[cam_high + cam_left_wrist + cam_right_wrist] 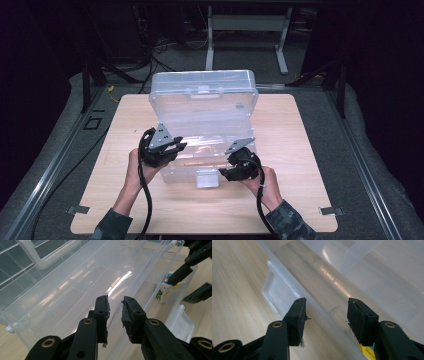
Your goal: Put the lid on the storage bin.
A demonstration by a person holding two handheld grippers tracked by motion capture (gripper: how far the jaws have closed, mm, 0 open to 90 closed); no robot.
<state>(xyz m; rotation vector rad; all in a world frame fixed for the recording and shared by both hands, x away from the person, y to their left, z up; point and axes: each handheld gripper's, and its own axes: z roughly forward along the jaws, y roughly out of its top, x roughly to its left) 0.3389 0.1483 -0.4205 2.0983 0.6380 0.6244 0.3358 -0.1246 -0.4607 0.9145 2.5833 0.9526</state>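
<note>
A clear plastic storage box point(210, 127) stands on the wooden table point(300, 150), its lid point(205, 92) raised at the back. My left gripper point(181, 146) point(115, 301) is at the box's front left corner, shut on the front wall's rim. My right gripper point(225, 172) point(327, 302) is at the front right, open, with its jaws on either side of the same wall. A small white carton point(163, 290) with green, yellow and blue print stands inside the box against that wall. Its yellow corner point(365, 352) shows just under the inner jaw.
The box's clear latch flap point(206, 178) point(181, 320) point(274, 290) sticks out from the front wall between the two hands. The person's forearms come in from the near table edge. A metal stand's legs point(245, 30) and cables lie on the floor behind the table.
</note>
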